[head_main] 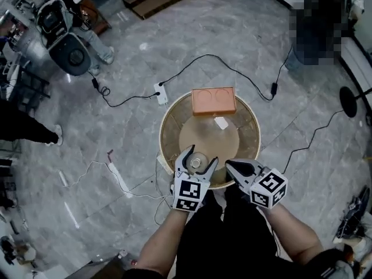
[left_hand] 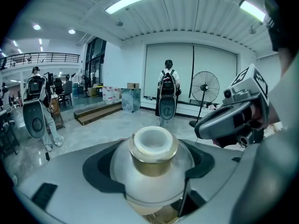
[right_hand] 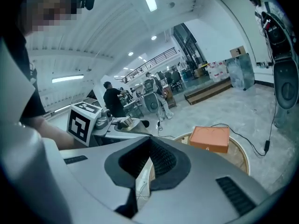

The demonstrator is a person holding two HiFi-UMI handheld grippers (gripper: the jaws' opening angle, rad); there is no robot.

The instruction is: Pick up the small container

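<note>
The small container (head_main: 196, 163), a frosted jar with a gold neck and a white lid (left_hand: 153, 141), sits upright between the jaws of my left gripper (head_main: 200, 157), which is shut on its round body (left_hand: 152, 171). It is over the near edge of the round table (head_main: 168, 115); whether it touches the top is hidden. My right gripper (head_main: 228, 164) is just to its right, shut and empty, its dark pads (right_hand: 159, 160) pressed together. From the right gripper view the left gripper (right_hand: 107, 122) shows to the left.
An orange box (head_main: 214, 100) lies at the table's far edge, with a small white piece (head_main: 221, 122) in front of it. Cables and a power strip (head_main: 161, 93) cross the floor. Robots (head_main: 64, 39) stand far left, a fan (left_hand: 204, 87) to the right.
</note>
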